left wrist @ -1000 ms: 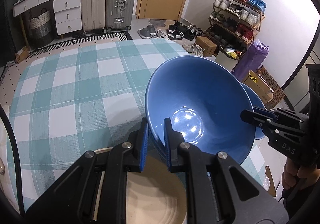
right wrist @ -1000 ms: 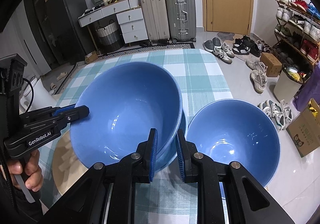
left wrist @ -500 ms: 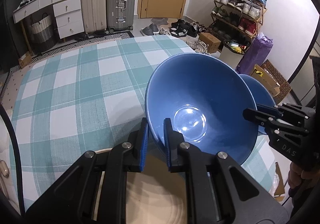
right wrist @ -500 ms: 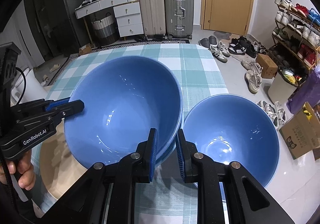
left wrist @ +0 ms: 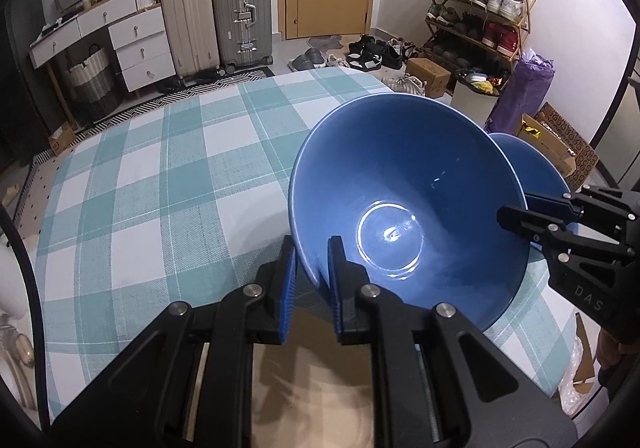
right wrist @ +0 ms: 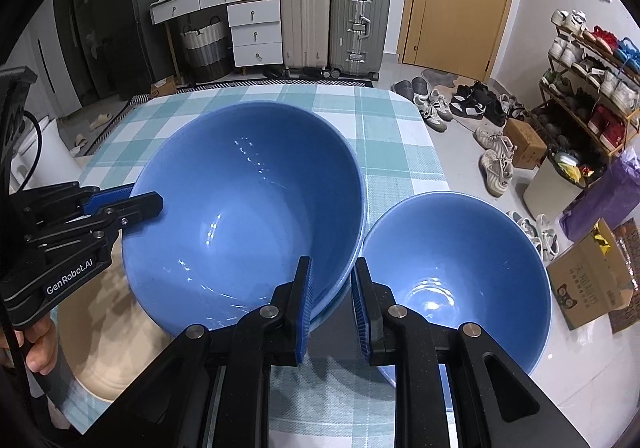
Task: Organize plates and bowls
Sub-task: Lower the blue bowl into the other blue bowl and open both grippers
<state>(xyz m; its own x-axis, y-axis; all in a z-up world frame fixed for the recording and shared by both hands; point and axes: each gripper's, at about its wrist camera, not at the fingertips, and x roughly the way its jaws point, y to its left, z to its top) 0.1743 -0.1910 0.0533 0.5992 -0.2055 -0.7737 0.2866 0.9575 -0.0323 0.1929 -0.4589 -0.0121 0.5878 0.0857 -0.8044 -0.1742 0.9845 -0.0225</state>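
table [left wrist: 168, 184], teal-and-white check cloth. large blue bowl [right wrist: 248, 208], lifted and tilted, its far edge nested over a second blue rim beneath. smaller blue bowl [right wrist: 460, 272], just beside it at the table's right edge. beige plate [right wrist: 108, 340], below the large bowl. left gripper [left wrist: 311, 268] and right gripper [right wrist: 331, 280], each pinching the large bowl's rim on opposite sides.

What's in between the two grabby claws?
The big blue bowl sits between them. The left gripper pinches one side of its rim and the right gripper pinches the opposite side, clearest in the right wrist view.
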